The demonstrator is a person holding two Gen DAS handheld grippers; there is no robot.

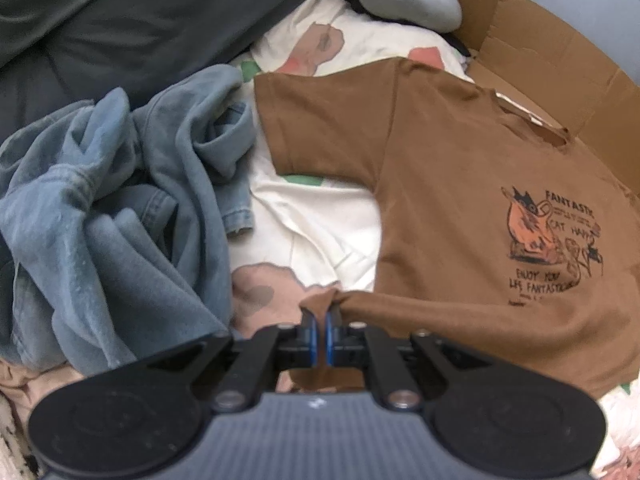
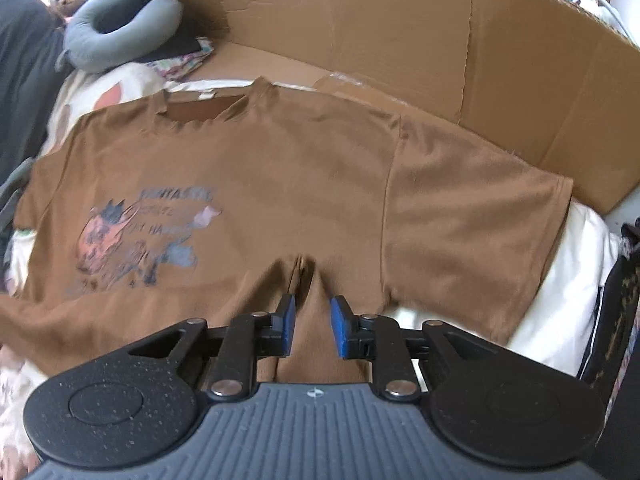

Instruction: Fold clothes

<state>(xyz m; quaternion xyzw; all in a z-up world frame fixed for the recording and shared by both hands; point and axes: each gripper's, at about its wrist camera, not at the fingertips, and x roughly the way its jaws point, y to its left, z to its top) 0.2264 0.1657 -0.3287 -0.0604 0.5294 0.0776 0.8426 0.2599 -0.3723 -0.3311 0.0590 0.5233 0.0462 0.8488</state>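
A brown T-shirt [image 1: 460,184] with a cat print lies spread front up on a white patterned sheet, collar toward the cardboard. In the left wrist view my left gripper [image 1: 320,312] is shut on a bunched corner of the shirt's hem, and the cloth stretches from the pads to the right. In the right wrist view the same T-shirt [image 2: 280,168] fills the middle. My right gripper [image 2: 313,308] hovers over its lower edge with the blue pads apart. A pinched ridge of cloth stands just ahead of the pads, and the pads do not press on it.
A crumpled blue-grey garment [image 1: 112,208] lies left of the shirt. Dark bedding [image 1: 120,20] and a grey neck pillow [image 2: 116,32] are behind. Flattened cardboard [image 2: 440,40] rises at the back and right. The sheet [image 1: 320,216] shows between shirt and pile.
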